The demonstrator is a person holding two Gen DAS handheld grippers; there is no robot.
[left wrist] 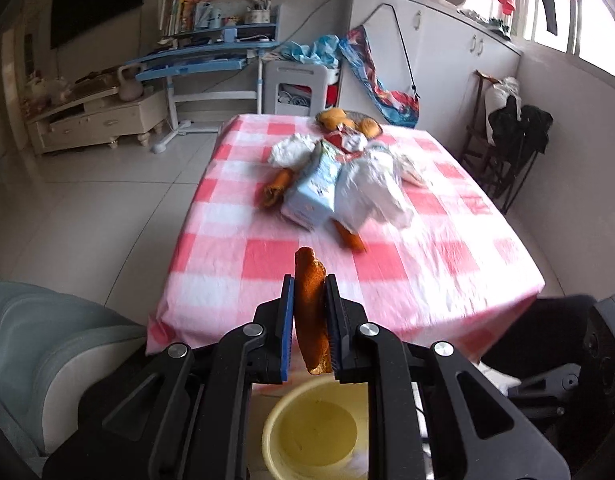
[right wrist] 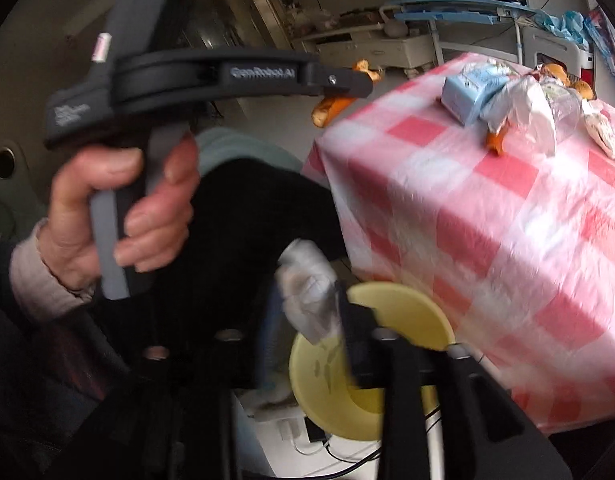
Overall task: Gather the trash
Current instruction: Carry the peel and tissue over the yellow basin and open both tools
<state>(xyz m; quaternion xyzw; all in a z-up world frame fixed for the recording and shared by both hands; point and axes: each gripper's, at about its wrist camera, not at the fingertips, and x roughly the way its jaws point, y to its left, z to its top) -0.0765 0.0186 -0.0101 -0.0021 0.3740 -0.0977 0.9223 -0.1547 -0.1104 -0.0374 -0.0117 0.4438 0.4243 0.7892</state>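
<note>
My left gripper [left wrist: 309, 284] is shut on an orange peel [left wrist: 310, 312] and holds it above a yellow bin [left wrist: 307, 436] on the floor in front of the table. My right gripper [right wrist: 307, 304] is shut on a crumpled white tissue [right wrist: 307, 292], just over the yellow bin [right wrist: 407, 312]. The left gripper with its peel [right wrist: 331, 108] also shows in the right wrist view, held in a hand. A pile of trash lies on the pink checked tablecloth [left wrist: 267, 256]: a blue carton [left wrist: 313, 188], white wrappers [left wrist: 367, 188] and more orange peels [left wrist: 275, 190].
A grey chair [left wrist: 47, 344] stands at lower left. A black object [left wrist: 567, 340] sits at lower right beside the table. A blue desk [left wrist: 207, 56], white cabinets [left wrist: 447, 48] and a folding chair with dark clothes [left wrist: 511, 136] line the room. Cables lie on the floor near the bin [right wrist: 327, 444].
</note>
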